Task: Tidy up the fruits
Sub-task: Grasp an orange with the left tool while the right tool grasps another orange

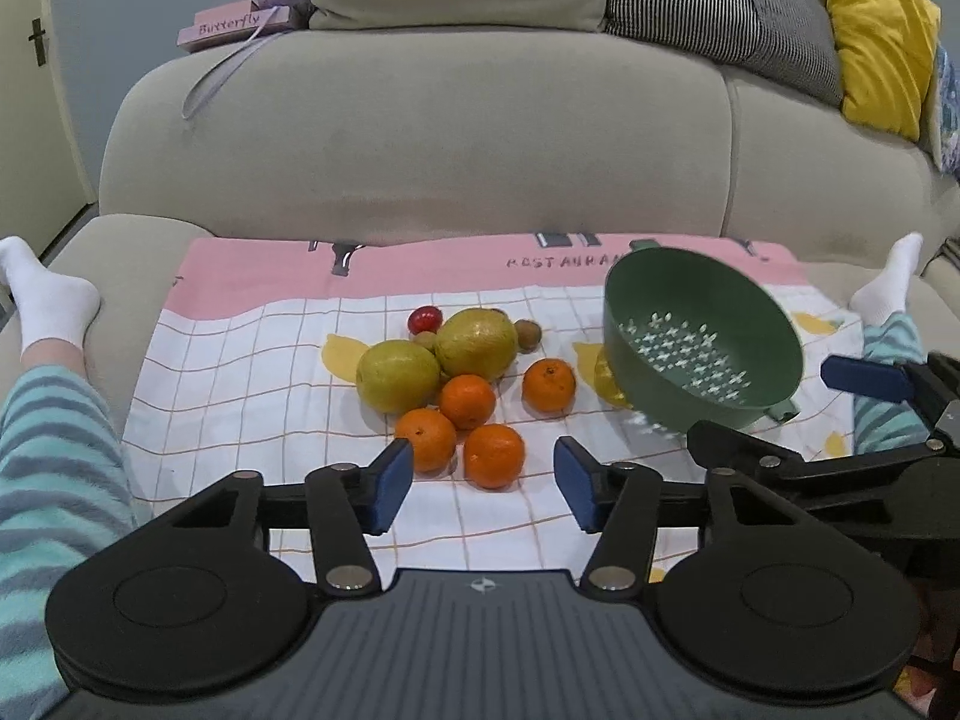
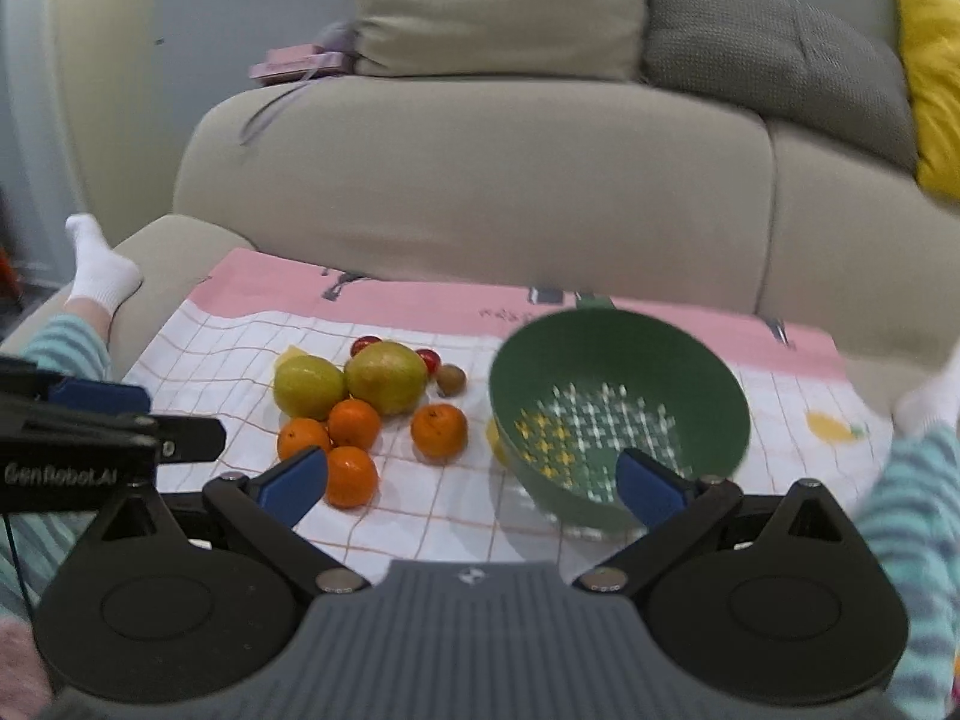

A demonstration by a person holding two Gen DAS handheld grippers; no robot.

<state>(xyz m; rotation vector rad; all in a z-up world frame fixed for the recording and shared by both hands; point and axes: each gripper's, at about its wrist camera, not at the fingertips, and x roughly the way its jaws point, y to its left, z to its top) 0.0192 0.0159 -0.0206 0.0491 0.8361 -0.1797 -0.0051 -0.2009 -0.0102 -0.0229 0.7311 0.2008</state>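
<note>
The left tool [image 1: 483, 483] hangs over the near edge of the cloth [image 1: 252, 396] with its blue pads spread and nothing between them — the nearest orange [image 1: 494, 455] lies just beyond the gap, untouched. The right tool [image 2: 474, 489] stands spread wider; its right pad [image 2: 651, 489] sits inside the near rim of the green colander [image 2: 618, 402], its left pad [image 2: 294, 483] close beside an orange [image 2: 351, 476], and whether the pad inside the rim touches the colander cannot be told. The colander is tipped, its open mouth turned toward the fruit, and it occupies the right part of the cloth. The fruit lies in a loose heap near the middle of the cloth: four oranges toward the near edge, three of them bunched together and a fourth orange [image 1: 548, 384] a little apart on the colander's side. Behind them two yellow-green lemons [image 1: 398, 375] touch one another. Farther back, toward the pink far edge of the cloth, are a small red fruit [image 1: 425, 319] and a brown kiwi [image 1: 528, 333] just beside the lemons. The cloth is white with a thin grid and printed yellow lemons, and it is spread on the seat of a beige sofa [image 1: 420, 138]. A person's legs in striped trousers [image 1: 48, 420] and white socks [image 1: 48, 294] lie along both side edges of the cloth. On the sofa back rest a pink box [image 1: 231, 30], a striped cushion [image 1: 714, 6] and a yellow cushion [image 1: 879, 36].
</note>
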